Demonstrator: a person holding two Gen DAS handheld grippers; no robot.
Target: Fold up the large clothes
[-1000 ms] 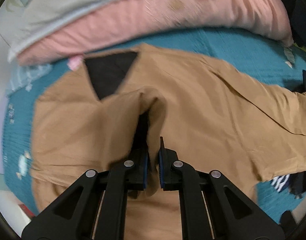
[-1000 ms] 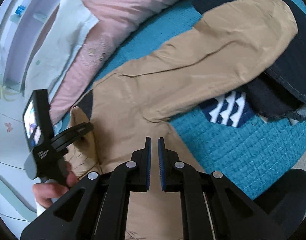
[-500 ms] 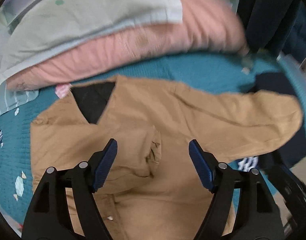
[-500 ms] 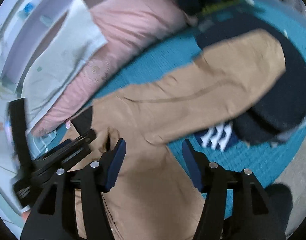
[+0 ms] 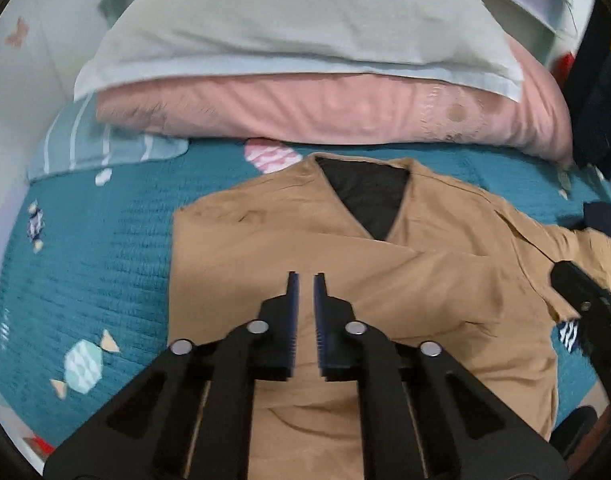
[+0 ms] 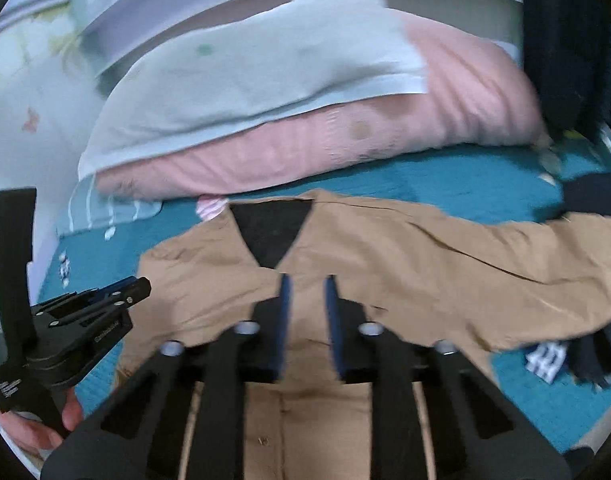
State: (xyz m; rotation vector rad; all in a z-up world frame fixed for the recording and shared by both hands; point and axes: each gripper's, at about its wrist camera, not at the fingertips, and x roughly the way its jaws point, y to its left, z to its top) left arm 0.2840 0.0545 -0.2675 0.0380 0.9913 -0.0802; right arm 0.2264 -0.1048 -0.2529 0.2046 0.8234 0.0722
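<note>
Since the earlier frames, both grippers have let go of the tan fabric and drawn back and upward; the left sleeve, previously pinched and lifted, now lies folded across the chest of the tan jacket [image 5: 385,280]. The jaws of both tools have just been closing again, with nothing between them.

The left gripper [image 5: 304,280] hangs above the jacket front, jaws nearly together and empty. The right gripper [image 6: 305,280] is likewise clear of the cloth; its jaws appear slightly parted in the blurred view but are probably all but closed, gripping nothing. This retreat likely serves to reposition for the next fold.

The jacket lies flat, front up, on the teal bedspread [image 5: 97,248], collar toward the pink pillow [image 5: 325,112] with a pale pillowcase [image 5: 297,28] on top. A black lining shows in the V of the neckline. The right sleeve [image 6: 505,264] extends unfolded toward dark clothes [image 6: 593,192]. The left edge forms a straight fold line.
</note>
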